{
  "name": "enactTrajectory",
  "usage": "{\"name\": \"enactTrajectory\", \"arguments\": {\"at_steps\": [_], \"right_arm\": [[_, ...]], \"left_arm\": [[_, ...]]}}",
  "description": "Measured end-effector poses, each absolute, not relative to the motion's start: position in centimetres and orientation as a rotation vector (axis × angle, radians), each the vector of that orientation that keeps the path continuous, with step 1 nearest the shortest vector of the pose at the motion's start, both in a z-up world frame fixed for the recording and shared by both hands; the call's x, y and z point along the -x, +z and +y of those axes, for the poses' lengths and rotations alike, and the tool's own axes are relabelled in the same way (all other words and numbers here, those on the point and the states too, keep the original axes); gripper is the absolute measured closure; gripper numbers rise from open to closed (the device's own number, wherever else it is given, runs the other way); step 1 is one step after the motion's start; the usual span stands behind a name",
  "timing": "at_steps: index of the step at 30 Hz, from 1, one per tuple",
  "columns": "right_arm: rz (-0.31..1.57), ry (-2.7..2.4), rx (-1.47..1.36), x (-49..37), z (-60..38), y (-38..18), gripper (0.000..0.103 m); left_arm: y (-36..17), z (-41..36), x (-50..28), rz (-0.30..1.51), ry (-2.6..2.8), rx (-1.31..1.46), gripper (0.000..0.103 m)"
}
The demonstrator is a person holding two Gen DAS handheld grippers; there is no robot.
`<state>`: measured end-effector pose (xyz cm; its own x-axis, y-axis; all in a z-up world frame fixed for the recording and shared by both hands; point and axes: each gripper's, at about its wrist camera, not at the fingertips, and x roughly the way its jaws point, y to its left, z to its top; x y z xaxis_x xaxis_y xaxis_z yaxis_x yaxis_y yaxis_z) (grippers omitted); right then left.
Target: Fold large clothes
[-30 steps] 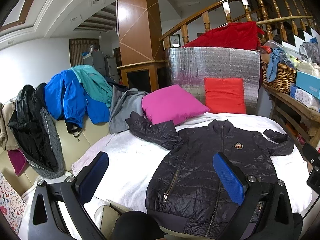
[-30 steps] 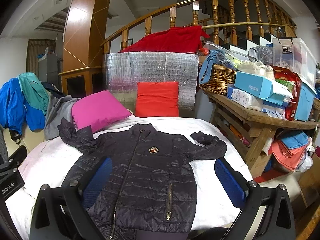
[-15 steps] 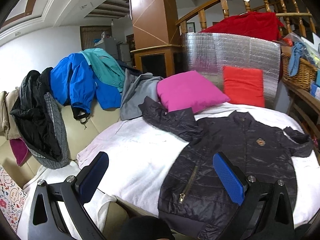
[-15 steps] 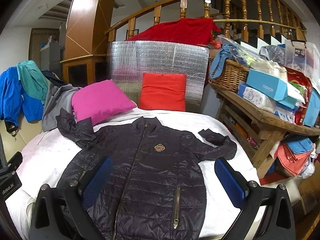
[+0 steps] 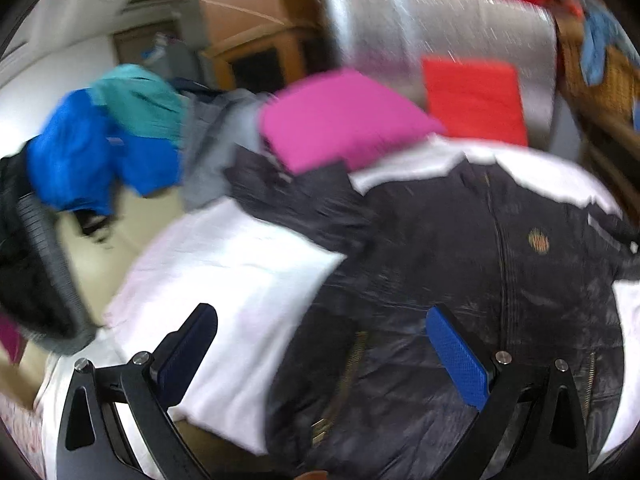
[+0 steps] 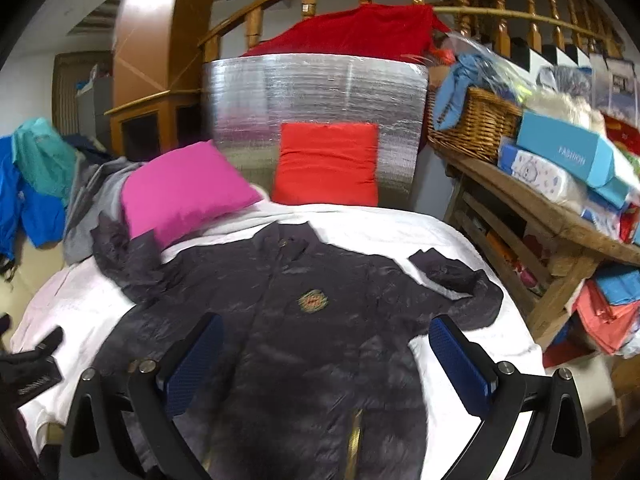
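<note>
Black jacket [image 6: 320, 344] lies flat, front up, on white sheet [image 6: 72, 308], filling centre to 6 o'clock in right view. One sleeve runs to 10 o'clock beside pink pillow [image 6: 180, 188]; other bends at 3 o'clock. Left gripper [image 5: 324, 360] wide open, empty, over hem. Right gripper [image 6: 324, 364] wide open, empty, above jacket's lower half. Left view blurred.

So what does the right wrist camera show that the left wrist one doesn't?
Only the right wrist view shows the blue box on the wooden shelf and the stair railing. Only the left wrist view shows the black garment hanging at far left. Both show the dark jacket spread flat, the pink cushion, the red cushion and open fingers.
</note>
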<state>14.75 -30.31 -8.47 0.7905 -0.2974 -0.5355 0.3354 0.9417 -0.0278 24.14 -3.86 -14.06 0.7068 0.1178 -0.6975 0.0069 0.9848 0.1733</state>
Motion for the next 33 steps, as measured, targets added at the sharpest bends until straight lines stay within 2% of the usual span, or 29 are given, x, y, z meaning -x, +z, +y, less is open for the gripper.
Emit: {"name": "enactTrajectory", "arguments": {"at_steps": [4,11,15,18,23,24,25,28,30,33], "right_arm": [[0.592,-0.513,-0.175,-17.6,-41.9,-11.9,0.000],[0.601,-0.557,-0.509,-20.4,-58.7,-18.0,0.000],[0.685,-0.619,-0.600,-22.8,-63.0,-21.4,0.000],[0.702,-0.588,-0.790,-24.0,-66.1,-24.1,0.000],[0.820,-0.639,-0.917,-25.8,-66.9,-28.6,0.002],[0.800,-0.667,-0.884,-25.8,-66.3,-28.2,0.006],[0.784,-0.650,-0.866,-26.0,-65.7,-27.5,0.028],[0.718,-0.579,-0.793,-26.2,-62.9,-24.6,0.060],[0.681,-0.539,-0.717,-26.3,-60.4,-22.5,0.070],[0.591,-0.394,-0.638,-25.9,-55.7,-19.1,0.073]], "left_arm": [[-20.6,-9.3,-31.4,0.925,-0.012,-0.235,0.000],[-28.3,-14.0,-36.6,0.977,-0.060,-0.263,0.000],[-29.0,-13.7,-36.9,0.970,-0.068,-0.190,0.000],[-29.2,-12.9,-36.7,0.969,-0.084,-0.129,0.000],[-29.3,-12.0,-36.2,0.981,-0.123,-0.086,0.000],[-29.2,-11.7,-36.3,0.991,-0.133,-0.088,0.000],[-28.8,-11.6,-36.1,1.006,-0.140,-0.091,0.000],[-27.8,-11.9,-37.6,1.068,-0.170,-0.124,0.000],[-25.7,-11.6,-37.5,0.968,-0.152,-0.115,0.000],[-22.0,-11.3,-36.5,0.782,-0.137,-0.132,0.000]]}}
